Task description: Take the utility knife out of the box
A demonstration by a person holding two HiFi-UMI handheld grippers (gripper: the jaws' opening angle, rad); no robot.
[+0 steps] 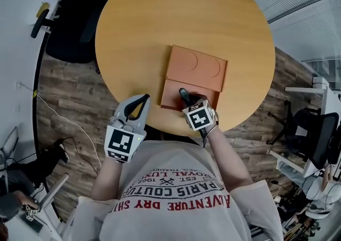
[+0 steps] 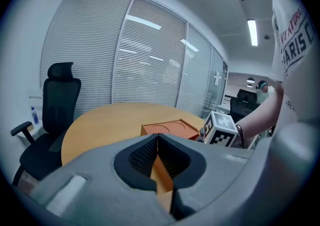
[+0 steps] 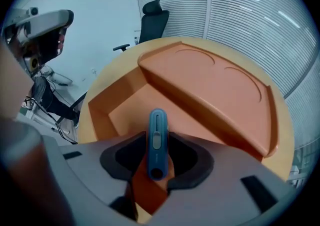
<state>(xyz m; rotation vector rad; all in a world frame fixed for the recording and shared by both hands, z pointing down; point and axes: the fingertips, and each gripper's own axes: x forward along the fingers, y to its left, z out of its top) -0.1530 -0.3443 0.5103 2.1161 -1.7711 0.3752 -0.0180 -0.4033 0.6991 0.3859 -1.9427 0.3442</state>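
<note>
Where the orange rectangular box [image 1: 196,66] sits by the round wooden table [image 1: 160,26]'s lower edge, head view, tabletop above lies open. Left gripper view: left gripper [image 2: 157,137] closed, empty. Right gripper view: right gripper [image 3: 157,134] spread astride blue plastic utility knife [image 3: 156,120], unpinched, in box's tray, frame centre.

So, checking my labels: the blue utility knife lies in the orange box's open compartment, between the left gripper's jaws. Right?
Wrong gripper: the right gripper view shows the blue utility knife between the right gripper's jaws. It does lie in the orange box's open compartment.
</note>
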